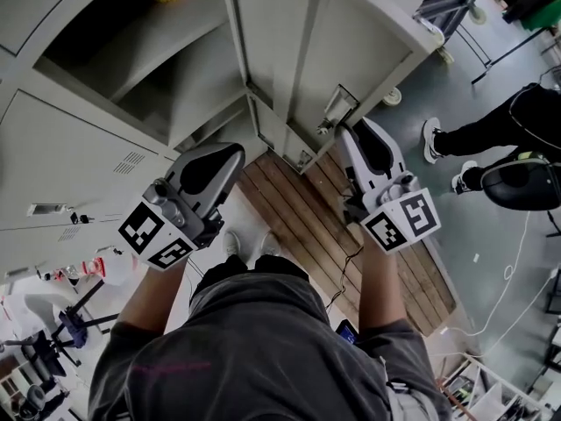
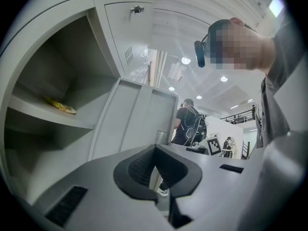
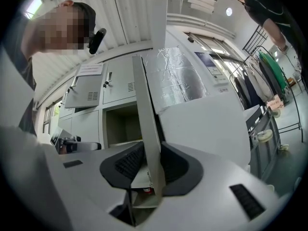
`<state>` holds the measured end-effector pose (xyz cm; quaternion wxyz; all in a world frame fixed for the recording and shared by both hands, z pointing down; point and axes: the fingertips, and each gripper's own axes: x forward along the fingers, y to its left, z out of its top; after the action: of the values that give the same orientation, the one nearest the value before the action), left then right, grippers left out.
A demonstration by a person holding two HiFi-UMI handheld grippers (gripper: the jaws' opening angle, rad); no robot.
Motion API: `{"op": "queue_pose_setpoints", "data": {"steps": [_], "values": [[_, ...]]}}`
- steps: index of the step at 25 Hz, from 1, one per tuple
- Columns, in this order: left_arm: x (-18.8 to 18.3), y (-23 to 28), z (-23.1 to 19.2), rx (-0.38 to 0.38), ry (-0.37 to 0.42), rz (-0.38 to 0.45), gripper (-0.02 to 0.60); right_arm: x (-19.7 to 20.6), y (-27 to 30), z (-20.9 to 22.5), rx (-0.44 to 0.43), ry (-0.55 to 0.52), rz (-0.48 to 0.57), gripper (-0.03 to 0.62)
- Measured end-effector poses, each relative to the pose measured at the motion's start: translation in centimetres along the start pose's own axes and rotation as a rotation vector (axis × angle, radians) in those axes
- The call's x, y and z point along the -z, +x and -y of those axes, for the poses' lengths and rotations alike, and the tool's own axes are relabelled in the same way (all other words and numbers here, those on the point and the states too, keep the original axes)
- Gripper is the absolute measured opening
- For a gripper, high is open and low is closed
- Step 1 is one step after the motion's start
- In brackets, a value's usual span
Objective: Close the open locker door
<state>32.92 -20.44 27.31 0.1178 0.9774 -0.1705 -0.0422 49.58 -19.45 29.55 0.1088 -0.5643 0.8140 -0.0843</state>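
We're taking hold of the locker door (image 1: 351, 33).
Our right hand-held gripper (image 3: 152, 166) is closing on its edge, left hand-held gripper (image 2: 157, 167) spread, empty; next we swing it shut.

Grippers: 2. The left gripper (image 2: 156, 170) has jaws apart w/ nothing btwn; the right gripper (image 3: 151, 172) has jaws closing w/ the door edge btwn. Marker cubes: 2, i.e. left cube (image 1: 156, 233) and right cube (image 1: 401, 220). Open locker door (image 3: 147, 105): 1, in the right gripper. Open compartment (image 1: 166, 77): 1, ahead of the left gripper, w/ 1 shelf (image 2: 53, 117) and 1 yellow item (image 2: 60, 106). White shoes (image 1: 233, 246): 2, btwn the grippers. Wooden platform (image 1: 298, 209): 1. Bystander (image 1: 491, 125): 1, right of the right gripper.
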Motion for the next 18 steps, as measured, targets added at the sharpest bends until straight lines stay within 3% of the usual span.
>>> {"op": "queue_pose_setpoints", "data": {"steps": [4, 10, 18], "values": [[0.0, 0.2, 0.1, -0.006, -0.010, 0.007, 0.014, 0.0, 0.0, -0.3, -0.019, -0.003, -0.014, 0.118], [0.3, -5.2, 0.9, -0.006, -0.011, 0.018, 0.014, 1.8, -0.2, -6.1, -0.048, -0.014, -0.026, 0.121], [-0.4, -8.7, 0.4, -0.040, -0.011, 0.036, 0.014, 2.7, 0.5, -9.6, -0.093, -0.015, -0.044, 0.133]]}}
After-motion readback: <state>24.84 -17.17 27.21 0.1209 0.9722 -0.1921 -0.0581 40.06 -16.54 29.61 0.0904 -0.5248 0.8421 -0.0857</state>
